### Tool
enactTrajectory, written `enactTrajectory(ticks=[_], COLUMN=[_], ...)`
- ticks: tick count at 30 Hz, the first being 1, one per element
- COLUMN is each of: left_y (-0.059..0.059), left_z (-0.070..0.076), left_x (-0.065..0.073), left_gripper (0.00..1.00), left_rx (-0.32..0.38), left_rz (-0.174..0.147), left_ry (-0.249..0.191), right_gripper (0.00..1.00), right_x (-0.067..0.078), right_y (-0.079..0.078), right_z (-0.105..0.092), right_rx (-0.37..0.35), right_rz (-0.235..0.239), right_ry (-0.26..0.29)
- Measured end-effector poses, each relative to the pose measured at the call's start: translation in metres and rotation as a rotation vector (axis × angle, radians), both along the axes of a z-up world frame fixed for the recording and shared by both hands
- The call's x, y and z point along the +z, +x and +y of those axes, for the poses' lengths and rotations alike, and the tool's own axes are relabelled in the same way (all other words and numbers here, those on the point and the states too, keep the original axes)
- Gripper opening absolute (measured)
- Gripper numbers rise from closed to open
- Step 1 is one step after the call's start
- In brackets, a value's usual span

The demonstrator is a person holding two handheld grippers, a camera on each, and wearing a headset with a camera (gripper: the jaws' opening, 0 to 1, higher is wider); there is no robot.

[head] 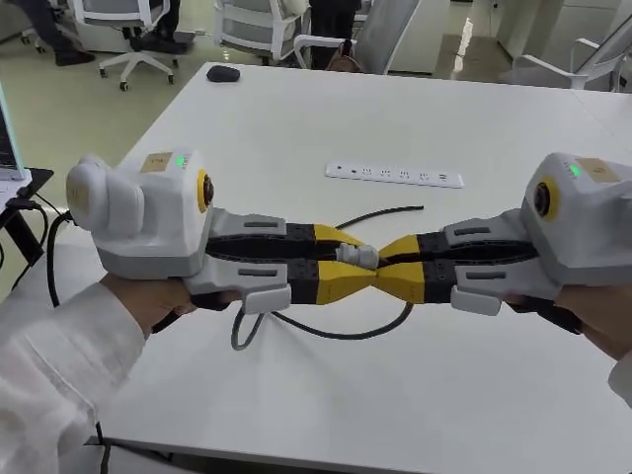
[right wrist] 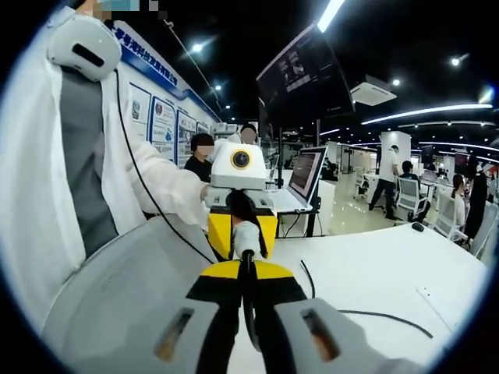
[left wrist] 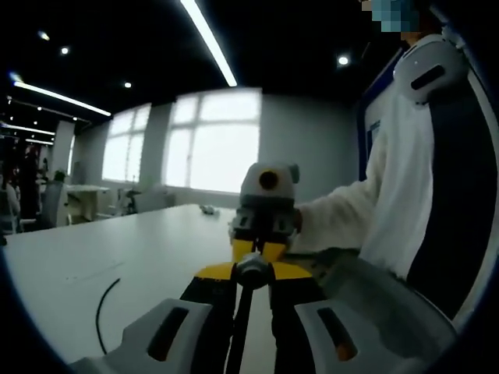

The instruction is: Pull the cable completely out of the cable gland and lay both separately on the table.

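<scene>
centre frame: the left gripper (head: 344,261) clamps its yellow jaws on a small, rounded pale-grey cable gland (head: 359,256); the right gripper (head: 391,263) pinches the thin black cable (head: 346,335), which loops across the smooth white table (head: 296,128).

White left gripper (head: 348,260) and right gripper (head: 391,260), black jaws yellow-tipped, green lights (head: 181,161); white sleeve (head: 49,365).

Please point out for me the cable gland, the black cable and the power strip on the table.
cable gland (head: 357,257): head view, on its pale body.
black cable (head: 346,335): head view, on the bottom of its loop.
power strip (head: 395,176): head view, on the middle of its top face.
</scene>
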State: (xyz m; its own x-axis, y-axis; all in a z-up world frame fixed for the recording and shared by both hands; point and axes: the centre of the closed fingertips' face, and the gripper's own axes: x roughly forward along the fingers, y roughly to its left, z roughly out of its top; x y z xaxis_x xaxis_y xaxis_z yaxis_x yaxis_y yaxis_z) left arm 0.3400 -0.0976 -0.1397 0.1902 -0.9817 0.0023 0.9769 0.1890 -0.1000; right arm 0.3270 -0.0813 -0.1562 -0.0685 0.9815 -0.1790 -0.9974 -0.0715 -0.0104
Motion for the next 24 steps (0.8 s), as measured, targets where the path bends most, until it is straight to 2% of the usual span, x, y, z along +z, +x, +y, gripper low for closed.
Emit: enactTrajectory(ticks=[1,3,4,9,16,24], left_y=[0.0,-0.002,-0.002,0.0,0.002,0.005], left_z=[0.0,0.0,0.0,0.005,0.013,0.017], left_x=[0.0,-0.002,-0.003,-0.006,-0.011,-0.016], left_gripper=[0.17,0.16,0.16,0.16,0.16,0.16], left_rx=[-0.002,-0.012,-0.015,0.003,0.021,0.036], left_rz=[0.006,0.038,0.043,0.051,0.067,0.078], left_ry=[-0.002,-0.004,0.001,-0.003,-0.013,-0.015], right_gripper=[0.02,0.02,0.02,0.02,0.02,0.02], right_x=[0.0,-0.001,-0.004,-0.009,-0.021,-0.035], right_y=[0.0,0.0,-0.002,0.003,0.006,0.01], right_z=[0.0,-0.001,-0.002,-0.004,-0.011,-0.022], right_rx=[0.002,0.004,0.024,0.009,-0.001,-0.017], right_rz=[-0.001,-0.012,-0.022,0.011,-0.037,-0.049], right_ry=[-0.003,-0.017,-0.038,-0.051,-0.119,-0.167])
